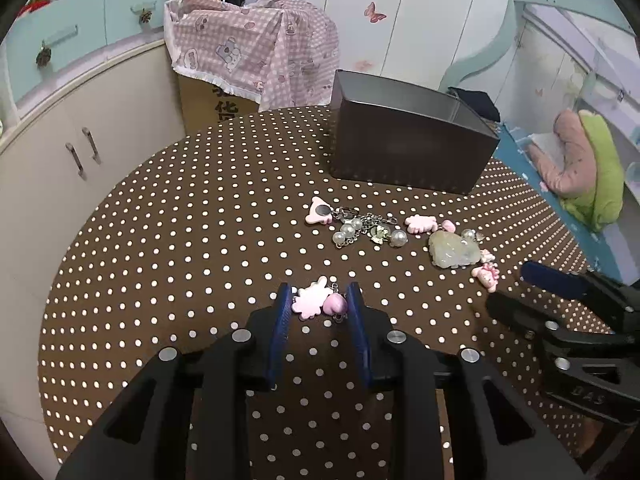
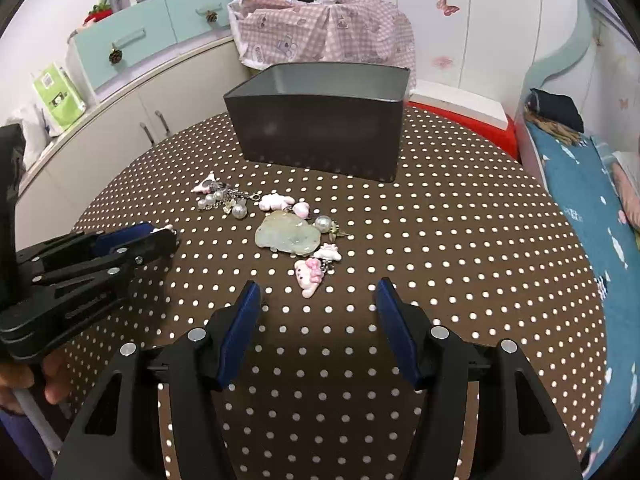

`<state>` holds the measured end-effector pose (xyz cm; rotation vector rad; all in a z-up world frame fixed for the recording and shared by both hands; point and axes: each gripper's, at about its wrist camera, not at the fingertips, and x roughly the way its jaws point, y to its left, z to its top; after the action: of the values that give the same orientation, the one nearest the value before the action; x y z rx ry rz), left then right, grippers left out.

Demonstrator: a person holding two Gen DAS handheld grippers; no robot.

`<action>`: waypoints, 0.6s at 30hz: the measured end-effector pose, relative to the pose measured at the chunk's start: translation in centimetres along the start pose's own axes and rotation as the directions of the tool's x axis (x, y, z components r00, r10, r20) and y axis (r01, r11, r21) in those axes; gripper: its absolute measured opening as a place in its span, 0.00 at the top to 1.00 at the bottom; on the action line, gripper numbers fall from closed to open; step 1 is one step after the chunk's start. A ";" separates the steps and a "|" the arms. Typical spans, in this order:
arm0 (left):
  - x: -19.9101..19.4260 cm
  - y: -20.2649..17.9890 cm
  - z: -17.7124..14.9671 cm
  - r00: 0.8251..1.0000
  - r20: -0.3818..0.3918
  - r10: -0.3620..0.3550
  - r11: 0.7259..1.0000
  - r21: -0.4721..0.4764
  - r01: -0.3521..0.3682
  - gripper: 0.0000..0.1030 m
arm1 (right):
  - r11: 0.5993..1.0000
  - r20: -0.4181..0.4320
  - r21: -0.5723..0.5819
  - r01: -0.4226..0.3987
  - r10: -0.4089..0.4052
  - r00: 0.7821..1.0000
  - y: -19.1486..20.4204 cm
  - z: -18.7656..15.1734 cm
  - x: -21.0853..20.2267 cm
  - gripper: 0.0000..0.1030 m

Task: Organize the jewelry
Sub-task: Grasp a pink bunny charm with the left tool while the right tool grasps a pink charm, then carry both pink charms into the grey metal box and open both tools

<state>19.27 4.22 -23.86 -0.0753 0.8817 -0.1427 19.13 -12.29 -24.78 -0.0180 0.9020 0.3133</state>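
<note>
Pink charm cluster (image 1: 318, 300), flower piece plus heart bead, sits on near part of polka-dot tablecloth (image 1: 180, 240), between blue pads of left gripper (image 1: 319, 300). Jaws narrowed around it; firm clamping cannot tell. Right gripper (image 2: 316, 300) hangs with jaws apart, empty, just short of pink kitty charm (image 2: 309, 277) and pale jade pendant (image 2: 287, 234). Pearl keychain (image 1: 362, 230) lies farther back. Dark metal box (image 2: 320, 136) stands at far side, open-topped. Advice: squeeze on flower body, not loose chain, lift straight, carry to box.

Box interior (image 1: 400, 96) perhaps mostly hidden
</note>
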 end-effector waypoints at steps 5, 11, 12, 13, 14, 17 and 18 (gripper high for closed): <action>-0.1 -0.1 -0.2 1.000 0.000 -0.022 1.000 -0.006 0.022 0.75 | 1.000 -0.005 0.016 0.002 -0.002 1.000 -0.1 0.4 0.8 0.52; -0.4 -0.5 -0.2 0.999 0.001 -0.054 0.999 -0.002 0.054 0.80 | 1.000 -0.012 -0.014 0.026 -0.026 1.000 0.0 0.8 1.4 0.82; -0.4 -0.5 -0.2 0.999 0.001 -0.053 0.999 0.000 0.053 0.80 | 1.000 -0.015 -0.014 0.021 -0.021 1.000 -0.2 0.8 1.3 0.83; -0.4 -0.6 -0.2 0.999 0.001 -0.053 0.999 0.000 0.053 0.80 | 1.000 -0.017 -0.010 0.010 -0.010 1.000 -0.3 0.8 1.3 0.84; -0.4 -0.5 -0.2 0.998 0.000 -0.056 0.998 -0.001 0.056 0.80 | 1.000 -0.019 -0.007 0.006 -0.006 1.000 -0.5 0.8 1.2 0.84; -0.4 -0.5 0.0 0.998 -0.002 -0.066 0.998 -0.005 0.066 0.80 | 1.000 -0.015 -0.001 0.003 -0.003 1.000 -0.7 0.6 0.8 0.84; -0.6 -0.5 0.0 0.998 0.001 -0.069 0.998 -0.006 0.069 0.80 | 1.000 -0.011 0.001 0.002 -0.002 1.000 -0.8 0.6 0.6 0.84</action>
<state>18.89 3.83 -23.37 -0.1118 0.8788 -0.2040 20.14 -12.82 -24.94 -0.0194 0.9128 0.3112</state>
